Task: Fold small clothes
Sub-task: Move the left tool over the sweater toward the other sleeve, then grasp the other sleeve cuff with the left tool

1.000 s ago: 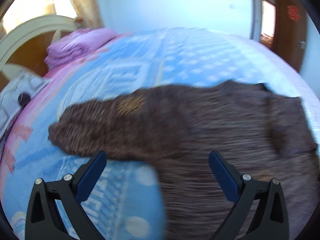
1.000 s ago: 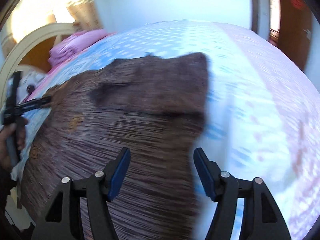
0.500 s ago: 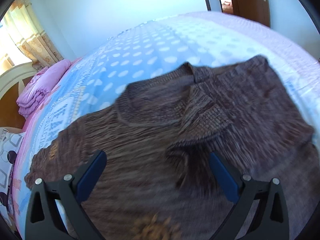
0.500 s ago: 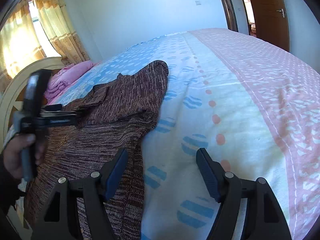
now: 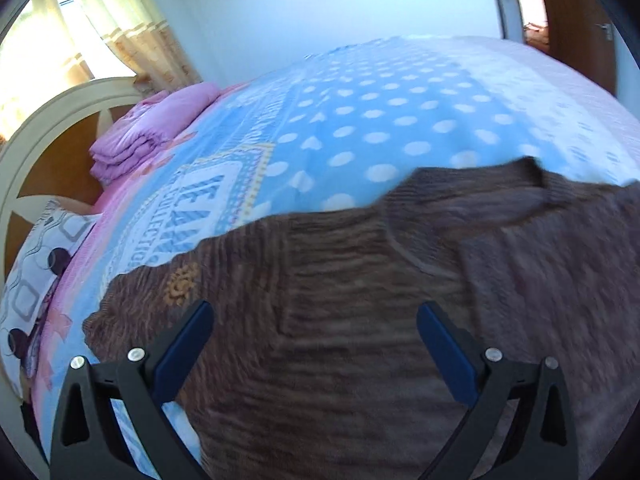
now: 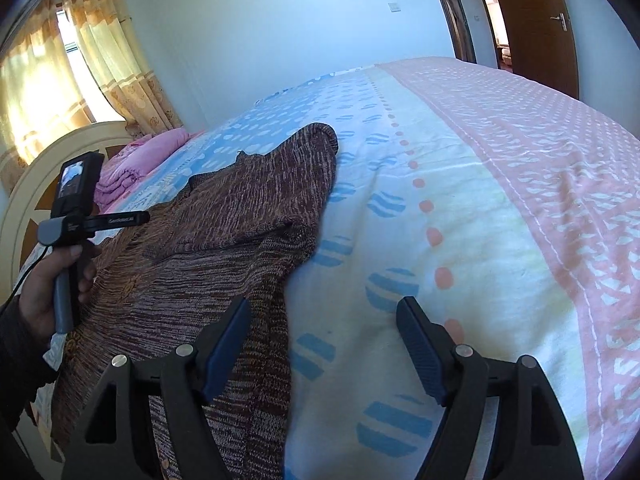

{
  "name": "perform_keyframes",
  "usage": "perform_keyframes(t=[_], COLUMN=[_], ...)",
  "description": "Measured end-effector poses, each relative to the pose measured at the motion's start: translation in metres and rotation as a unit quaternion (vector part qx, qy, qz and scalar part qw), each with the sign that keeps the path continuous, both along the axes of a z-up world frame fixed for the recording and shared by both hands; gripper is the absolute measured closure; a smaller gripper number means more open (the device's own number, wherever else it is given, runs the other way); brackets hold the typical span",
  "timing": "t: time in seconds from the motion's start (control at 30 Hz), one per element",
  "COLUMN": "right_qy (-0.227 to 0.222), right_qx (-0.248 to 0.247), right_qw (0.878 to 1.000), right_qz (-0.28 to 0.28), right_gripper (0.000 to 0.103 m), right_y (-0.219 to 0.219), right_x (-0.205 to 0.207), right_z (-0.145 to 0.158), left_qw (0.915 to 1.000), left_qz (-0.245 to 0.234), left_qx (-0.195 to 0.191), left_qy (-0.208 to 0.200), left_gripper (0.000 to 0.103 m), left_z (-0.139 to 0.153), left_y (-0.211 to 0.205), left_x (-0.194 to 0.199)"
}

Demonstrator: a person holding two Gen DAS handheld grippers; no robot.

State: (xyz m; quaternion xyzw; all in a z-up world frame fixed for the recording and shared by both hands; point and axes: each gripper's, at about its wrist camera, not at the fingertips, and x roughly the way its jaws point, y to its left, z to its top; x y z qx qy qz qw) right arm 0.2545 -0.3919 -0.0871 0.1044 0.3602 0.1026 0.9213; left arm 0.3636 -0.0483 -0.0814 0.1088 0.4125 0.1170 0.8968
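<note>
Sweater: we see a brown marled knit sweater (image 6: 224, 240) on the bed, filling the lower left of the right wrist view and the lower half of the left wrist view (image 5: 360, 320). The left view is blurred.

Lay of the sweater: not flat. In the right view one part is doubled over the body and runs up to a rounded tip near centre frame. In the left view a curved ribbed edge, probably the neckline, sits at right centre, and a small tan motif (image 5: 182, 282) at lower left.

Right gripper (image 6: 324, 344): jaws apart, having just been opening. Nothing is clamped. The left finger stands over the sweater's edge, the right finger over bare sheet.

Left gripper (image 5: 314, 344): jaws wide apart over the knit, nothing between the pads. In the right view a hand (image 6: 48, 292) holds it at the left edge, above the sweater.

Bedding: blue dotted and pink patterned sheet (image 6: 460, 200); folded pink quilt (image 5: 148, 132) at upper left, well apart from the sweater.

Risk 1: we judge that a pinch here could catch both the doubled layer and the body beneath, so the fold would drag the whole garment.

Risk 2: the sheet is loose cloth; a low bite at the sweater's edge may take sheet along with knit.

Risk 3: loose knit stretches and slips; uneven pulls by the two grippers would skew the fold.
</note>
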Motion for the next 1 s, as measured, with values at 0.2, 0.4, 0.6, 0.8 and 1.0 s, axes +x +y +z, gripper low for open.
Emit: perform_keyframes(t=[0.2, 0.4, 0.6, 0.8, 1.0], right_qy=[-0.002, -0.002, -0.005, -0.015, -0.022], right_qx=[0.002, 0.001, 0.002, 0.031, 0.026], right_qw=[1.000, 1.000, 1.000, 0.999, 0.999], right_qz=[0.000, 0.001, 0.001, -0.001, -0.002], right_gripper=[0.027, 0.026, 0.026, 0.026, 0.026], right_y=[-0.001, -0.001, -0.002, -0.010, -0.009], right_x=[-0.001, -0.002, -0.003, -0.005, -0.007], right_z=[-0.001, 0.000, 0.000, 0.000, 0.001], left_qw=[0.9979, 0.9966, 0.9967, 0.9966, 0.9832], left_qz=[-0.056, -0.063, -0.056, 0.041, 0.182], left_qx=[0.031, 0.053, 0.053, 0.068, 0.004], left_qy=[0.010, 0.002, -0.025, -0.019, -0.018], left_gripper=[0.000, 0.000, 0.000, 0.000, 0.000], left_z=[-0.021, -0.030, 0.005, 0.012, 0.007], left_y=[-0.059, -0.062, -0.002, 0.119, 0.251], left_x=[-0.013, -0.024, -0.052, -0.059, -0.056])
